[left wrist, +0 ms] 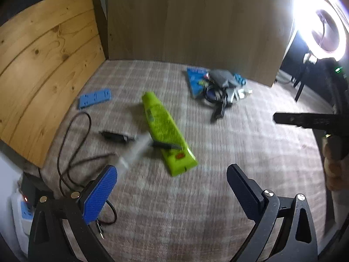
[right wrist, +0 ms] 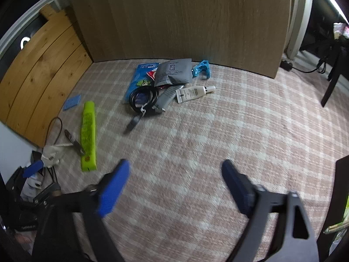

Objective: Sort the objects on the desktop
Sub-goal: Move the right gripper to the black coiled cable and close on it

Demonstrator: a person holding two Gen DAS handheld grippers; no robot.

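Lettering on the gray pouch (right wrist: 173,73) blurs; both claws spread, pinching nothing.

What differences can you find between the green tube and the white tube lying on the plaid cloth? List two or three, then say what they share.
The green tube is bright lime; the white tube is pale with dark print. The green tube looks larger and lies apart to the left; the white tube lies against the pile by the grey pouch. A dark pen-like object crosses the green tube; nothing crosses the white one. Both lie flat, in neither gripper.
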